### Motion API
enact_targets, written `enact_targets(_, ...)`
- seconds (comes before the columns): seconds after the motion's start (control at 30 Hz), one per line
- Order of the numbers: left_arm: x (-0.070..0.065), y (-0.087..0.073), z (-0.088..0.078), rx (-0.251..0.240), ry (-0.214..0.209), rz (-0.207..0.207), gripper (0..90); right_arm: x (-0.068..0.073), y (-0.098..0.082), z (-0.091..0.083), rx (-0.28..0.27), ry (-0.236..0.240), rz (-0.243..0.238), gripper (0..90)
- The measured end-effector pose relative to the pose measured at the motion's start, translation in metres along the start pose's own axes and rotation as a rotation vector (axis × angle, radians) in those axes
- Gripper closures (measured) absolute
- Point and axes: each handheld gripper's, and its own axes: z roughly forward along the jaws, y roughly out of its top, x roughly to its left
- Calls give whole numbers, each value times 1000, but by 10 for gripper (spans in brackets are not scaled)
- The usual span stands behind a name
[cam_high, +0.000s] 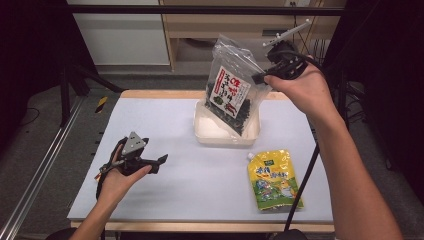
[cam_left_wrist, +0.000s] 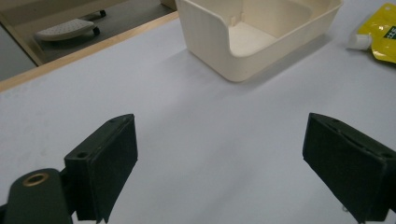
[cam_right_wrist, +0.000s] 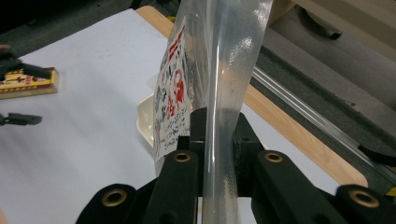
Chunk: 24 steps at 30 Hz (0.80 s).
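A clear bag of dark seaweed with a white and red label (cam_high: 232, 92) hangs tilted above a cream plastic bin (cam_high: 225, 139) at the back middle of the table. My right gripper (cam_high: 260, 77) is shut on the bag's upper right edge; in the right gripper view the jaws (cam_right_wrist: 217, 135) pinch the clear sealed strip of the bag (cam_right_wrist: 224, 56), with the bin (cam_right_wrist: 147, 116) below. My left gripper (cam_high: 157, 164) sits low over the table at the left, open, with nothing between its fingers (cam_left_wrist: 219, 163). It faces the bin (cam_left_wrist: 233, 60).
A yellow spouted pouch (cam_high: 272, 180) lies flat at the front right of the white table top, its cap (cam_left_wrist: 359, 42) toward the bin. A wooden edge runs along the table's far side (cam_high: 150, 93). A wooden shelf unit (cam_high: 190, 30) stands beyond it.
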Motion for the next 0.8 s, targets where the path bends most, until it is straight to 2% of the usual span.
enact_targets(0.03,1,-5,-2,-4,15,-1,99,-1,4,2,-1,-23,14,828)
enact_targets(0.17,3,-10,-5,-17,32,-17,98,-3,10,10,5,-60,39,828)
enact_targets(0.2,2,-12,-5,-3,33,-5,98,-3,12,12,6,-67,51,828)
enact_targets(0.3,3,-15,-6,2,38,-8,98,-4,15,19,5,-74,71,828)
enact_targets(0.37,4,-17,-6,5,40,-13,98,-4,16,21,8,-73,73,828)
enact_targets(0.5,4,-21,-6,15,41,-18,98,-4,21,37,20,-84,81,831)
enact_targets(0.67,4,-22,-6,20,40,-9,98,-4,25,53,25,-96,62,837)
enact_targets(0.7,4,-22,-6,16,41,-13,98,-4,25,53,25,-96,62,837)
enact_targets(0.8,7,-24,-7,18,47,-24,99,-3,26,68,25,-90,54,843)
